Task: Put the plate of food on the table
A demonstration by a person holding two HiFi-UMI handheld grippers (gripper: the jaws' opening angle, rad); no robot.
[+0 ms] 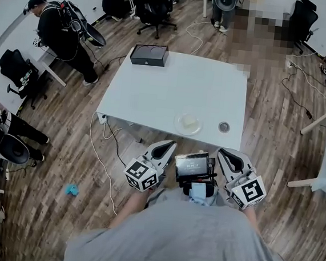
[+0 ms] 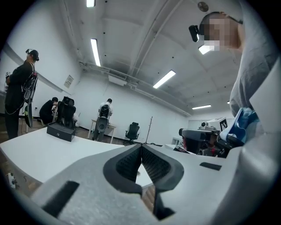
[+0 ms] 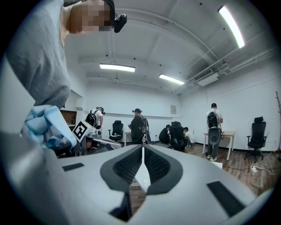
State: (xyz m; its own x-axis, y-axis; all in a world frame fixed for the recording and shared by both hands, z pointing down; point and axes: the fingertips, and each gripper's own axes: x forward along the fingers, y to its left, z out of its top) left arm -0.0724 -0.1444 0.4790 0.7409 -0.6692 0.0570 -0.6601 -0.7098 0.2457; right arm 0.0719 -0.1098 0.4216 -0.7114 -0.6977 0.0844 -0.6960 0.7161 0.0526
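Two grippers, both closed on nothing | left gripper (image 1: 162,149): jaws pressed together, just off the white table's (image 1: 154,97) near edge | right gripper (image 1: 229,158): jaws together, same edge | plate of food (image 1: 188,124): on table, by near edge | black box (image 1: 149,55): table's far corner | markings: square black-and-white codes on marker cubes (image 1: 141,175)

A smooth, matt white table (image 1: 173,88) stands on a wood-plank floor (image 1: 64,146). On it are a translucent, glossy plate (image 1: 188,124) and a black box (image 1: 149,55) with a sheened lid. The left gripper (image 2: 141,148) shows grainy, matt grey plastic and ribbed black pads (image 2: 126,166).
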